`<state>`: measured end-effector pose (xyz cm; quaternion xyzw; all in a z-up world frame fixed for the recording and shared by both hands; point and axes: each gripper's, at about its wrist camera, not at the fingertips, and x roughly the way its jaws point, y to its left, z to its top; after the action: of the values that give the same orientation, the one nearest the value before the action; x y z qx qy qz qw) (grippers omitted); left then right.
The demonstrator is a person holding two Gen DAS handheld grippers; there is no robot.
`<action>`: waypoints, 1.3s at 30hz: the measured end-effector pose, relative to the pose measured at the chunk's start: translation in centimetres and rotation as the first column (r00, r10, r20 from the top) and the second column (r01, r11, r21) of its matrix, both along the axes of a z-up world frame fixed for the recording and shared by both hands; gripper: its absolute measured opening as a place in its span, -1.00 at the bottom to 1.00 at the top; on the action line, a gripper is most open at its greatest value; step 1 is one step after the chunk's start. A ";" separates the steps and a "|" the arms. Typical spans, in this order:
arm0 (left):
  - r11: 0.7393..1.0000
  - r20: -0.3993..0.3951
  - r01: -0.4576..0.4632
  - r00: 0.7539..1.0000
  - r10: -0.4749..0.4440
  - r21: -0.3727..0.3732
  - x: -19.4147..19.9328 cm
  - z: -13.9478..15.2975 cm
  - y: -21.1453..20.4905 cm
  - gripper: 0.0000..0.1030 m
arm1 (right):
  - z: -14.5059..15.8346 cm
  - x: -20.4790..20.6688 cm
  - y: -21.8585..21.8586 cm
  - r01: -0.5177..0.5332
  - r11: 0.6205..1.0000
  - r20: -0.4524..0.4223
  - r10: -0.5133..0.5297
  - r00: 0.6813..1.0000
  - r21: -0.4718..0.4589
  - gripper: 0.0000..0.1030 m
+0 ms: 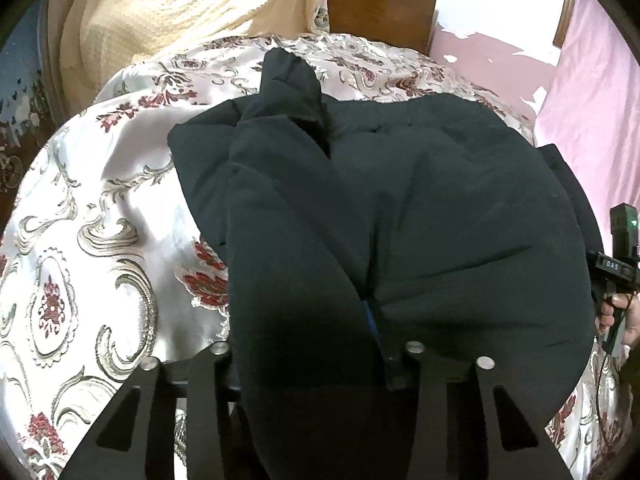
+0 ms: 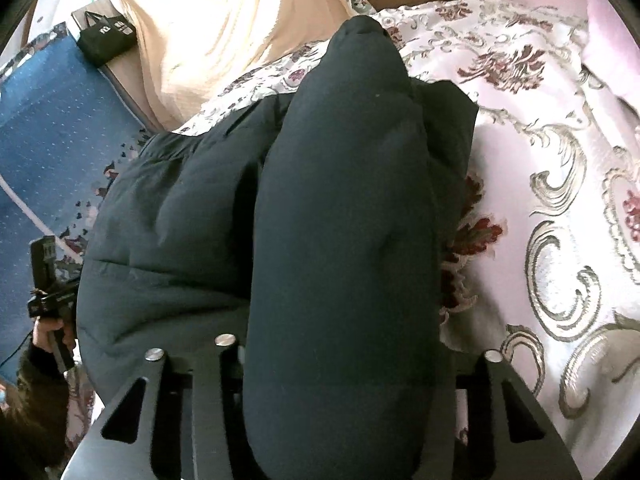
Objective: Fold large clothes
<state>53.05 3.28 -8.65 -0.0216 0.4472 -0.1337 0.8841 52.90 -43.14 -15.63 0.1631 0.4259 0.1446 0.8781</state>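
Observation:
A large dark puffy jacket (image 1: 440, 208) lies on a bed covered with a shiny floral bedspread (image 1: 100, 208). In the left wrist view a sleeve (image 1: 288, 240) runs from between my left gripper's jaws (image 1: 316, 344) up over the jacket body; the fingertips are buried in the fabric. In the right wrist view the jacket (image 2: 168, 232) lies left, and its other sleeve (image 2: 344, 208) runs up from between my right gripper's jaws (image 2: 340, 344). Both grippers look shut on a sleeve. The right gripper also shows in the left wrist view (image 1: 620, 256), at the jacket's right edge.
A cream knitted blanket (image 1: 160, 12) hangs at the bed's far side, also in the right wrist view (image 2: 224, 28). A wooden headboard (image 1: 380, 4) and a pink wall (image 1: 592, 112) stand behind. A blue patterned mat (image 2: 48, 136) and a small black bag (image 2: 106, 38) lie left.

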 end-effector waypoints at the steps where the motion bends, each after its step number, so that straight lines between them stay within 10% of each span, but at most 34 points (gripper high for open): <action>1: 1.000 0.008 -0.005 1.000 0.005 0.000 -0.1 0.2 0.1 -0.37 | 0.5 -0.2 0.3 0.012 1.000 0.000 -0.012 1.000 -0.015 -0.33; 8: 0.993 0.012 -0.047 0.999 0.048 -0.107 -1.4 3.5 1.6 -0.72 | 4.4 -2.0 1.5 0.069 0.996 0.017 -0.069 0.998 -0.055 -0.56; 21: 1.000 0.031 0.000 1.000 0.001 -0.023 -12.7 8.8 0.4 -0.75 | 8.8 -11.6 1.7 0.029 0.997 0.031 -0.027 0.999 -0.073 -0.60; 33: 1.000 -0.016 -0.010 1.000 0.010 0.002 -19.1 6.7 1.0 -0.73 | 7.4 -19.6 1.3 0.063 0.997 0.018 -0.062 0.998 -0.049 -0.56; 39: 0.997 -0.055 -0.079 0.995 0.078 -0.009 -19.0 4.5 1.9 -0.41 | 4.7 -19.1 0.4 0.122 0.992 -0.038 -0.123 0.992 -0.033 -0.30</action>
<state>34.04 5.22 -4.10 -0.0479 0.4693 -0.1007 0.8759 33.79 -42.73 -10.97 0.1782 0.4348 0.0804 0.8791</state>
